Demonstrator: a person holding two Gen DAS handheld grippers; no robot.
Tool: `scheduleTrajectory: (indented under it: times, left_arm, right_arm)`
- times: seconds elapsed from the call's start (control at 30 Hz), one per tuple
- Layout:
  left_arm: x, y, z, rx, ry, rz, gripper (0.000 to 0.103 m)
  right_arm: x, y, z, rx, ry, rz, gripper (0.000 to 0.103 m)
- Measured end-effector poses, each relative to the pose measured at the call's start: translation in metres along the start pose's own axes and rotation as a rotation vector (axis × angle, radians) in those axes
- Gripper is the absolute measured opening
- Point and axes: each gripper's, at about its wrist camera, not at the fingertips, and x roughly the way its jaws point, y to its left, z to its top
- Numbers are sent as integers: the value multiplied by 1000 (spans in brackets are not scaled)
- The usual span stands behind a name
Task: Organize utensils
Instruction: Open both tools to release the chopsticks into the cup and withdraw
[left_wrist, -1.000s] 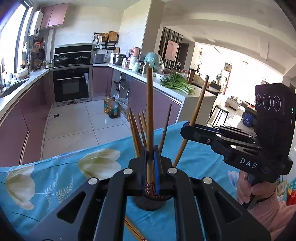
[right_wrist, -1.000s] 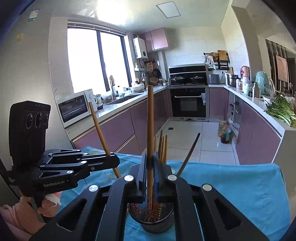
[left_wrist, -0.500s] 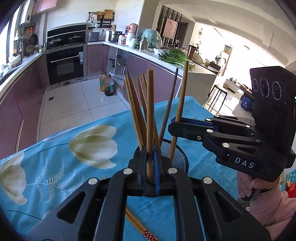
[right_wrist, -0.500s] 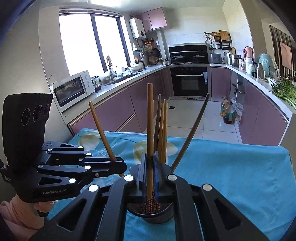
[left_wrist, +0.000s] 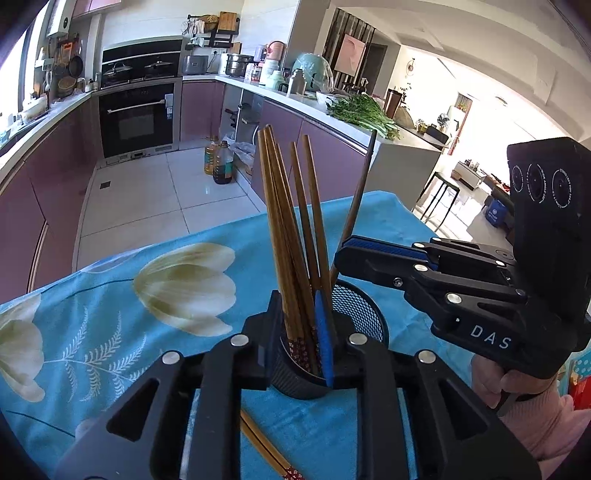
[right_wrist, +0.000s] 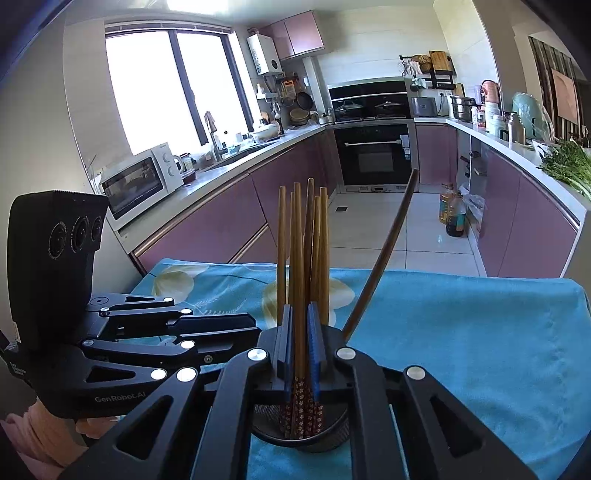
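Both grippers have dropped since a second ago, and the chopsticks they carried now stand in the mesh cup near the table's front edge. Left gripper: jaws opening, sticks between them, pads look clear. Right gripper: jaws nearly together around one stick. One dark chopstick leans right. Two more chopsticks lie on the cloth.

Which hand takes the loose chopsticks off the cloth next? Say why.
Left. The loose chopsticks lie just beneath the left gripper, its jaws opening around stowed chopsticks; the right wrist view misses them.
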Motion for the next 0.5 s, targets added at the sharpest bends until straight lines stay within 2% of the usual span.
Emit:
scheduleTrajectory:
  times: [0.17, 0.27, 0.4, 0.5]
  left_arm:
    - [-19, -3, -13, 6, -66, 18, 28]
    - [-36, -3, -22, 10, -115, 40, 31]
    - [-60, -3, -39, 21, -170, 80, 43]
    - [-72, 3, -54, 12, -181, 118, 46]
  right_arm:
    - [-8, 4, -5, -3, -9, 20, 10]
    - [-17, 10, -9, -17, -23, 47, 17]
    - [-34, 26, -21, -62, -40, 90, 27]
    - [-45, 37, -33, -98, -43, 122, 29]
